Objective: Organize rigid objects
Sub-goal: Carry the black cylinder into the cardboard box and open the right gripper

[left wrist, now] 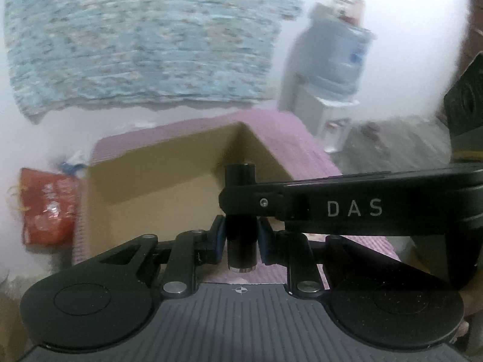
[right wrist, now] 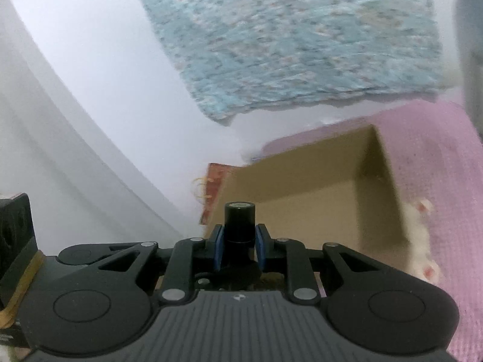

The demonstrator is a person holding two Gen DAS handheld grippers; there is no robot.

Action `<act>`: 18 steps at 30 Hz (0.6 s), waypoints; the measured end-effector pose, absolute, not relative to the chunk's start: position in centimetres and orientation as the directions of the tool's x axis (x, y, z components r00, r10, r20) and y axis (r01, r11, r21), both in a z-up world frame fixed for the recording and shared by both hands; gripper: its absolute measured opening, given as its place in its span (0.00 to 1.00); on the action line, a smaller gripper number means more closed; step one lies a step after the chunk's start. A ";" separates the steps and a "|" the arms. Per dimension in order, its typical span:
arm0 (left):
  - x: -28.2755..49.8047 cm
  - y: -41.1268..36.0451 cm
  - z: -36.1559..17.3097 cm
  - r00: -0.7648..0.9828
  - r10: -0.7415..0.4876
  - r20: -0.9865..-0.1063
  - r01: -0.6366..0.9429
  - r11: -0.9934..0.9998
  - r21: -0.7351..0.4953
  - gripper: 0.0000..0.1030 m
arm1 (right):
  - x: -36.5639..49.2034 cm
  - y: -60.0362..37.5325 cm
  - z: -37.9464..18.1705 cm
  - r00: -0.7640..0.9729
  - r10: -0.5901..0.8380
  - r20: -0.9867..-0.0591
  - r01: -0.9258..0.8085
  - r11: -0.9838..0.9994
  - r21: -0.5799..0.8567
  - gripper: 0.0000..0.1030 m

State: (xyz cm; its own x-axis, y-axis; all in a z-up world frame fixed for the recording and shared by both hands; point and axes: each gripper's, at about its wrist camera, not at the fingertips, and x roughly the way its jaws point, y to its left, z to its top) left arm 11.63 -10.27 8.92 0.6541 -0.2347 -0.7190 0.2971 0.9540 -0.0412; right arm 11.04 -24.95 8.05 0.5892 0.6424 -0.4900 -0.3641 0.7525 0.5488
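A black cylinder [left wrist: 240, 178] with a metal-rimmed end stands upright between the blue pads of my left gripper [left wrist: 241, 235], which is shut on its lower part. My right gripper [left wrist: 238, 202] reaches in from the right, its finger marked DAS crossing the same cylinder higher up. In the right wrist view the black cylinder [right wrist: 239, 220] sits between the pads of the right gripper [right wrist: 240, 241], shut on it. An open cardboard box [left wrist: 151, 187] lies just beyond and below, also seen as the cardboard box [right wrist: 302, 187].
The box rests on a pink mat [left wrist: 286, 132]. A red packet [left wrist: 48, 205] lies left of it. A water dispenser [left wrist: 335, 60] stands at the right by the white wall. A blue patterned cloth [right wrist: 302, 36] hangs above. The frames are motion-blurred.
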 end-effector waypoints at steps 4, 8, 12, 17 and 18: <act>16.3 -8.2 7.8 0.615 -0.191 -0.765 0.209 0.975 -0.075 0.20 | 16.2 -21.9 7.8 0.509 0.681 -0.526 -0.366 0.724 0.584 0.23; 19.3 -6.7 5.6 0.565 -0.148 -0.812 0.139 0.987 -0.083 0.21 | 21.2 -19.7 5.4 0.418 0.688 -0.593 -0.340 0.724 0.601 0.23; 21.8 -5.6 3.0 0.494 -0.094 -0.864 0.075 0.995 -0.065 0.21 | 24.9 -18.1 1.7 0.309 0.688 -0.657 -0.289 0.726 0.625 0.23; 23.4 -4.4 0.7 0.415 -0.029 -0.909 -0.007 0.999 -0.035 0.23 | 27.9 -16.2 -2.7 0.191 0.684 -0.704 -0.217 0.729 0.650 0.23; 23.4 -4.3 0.5 0.410 -0.034 -0.911 -0.008 0.999 -0.041 0.23 | 28.5 -15.8 -3.6 0.174 0.682 -0.710 -0.201 0.731 0.652 0.23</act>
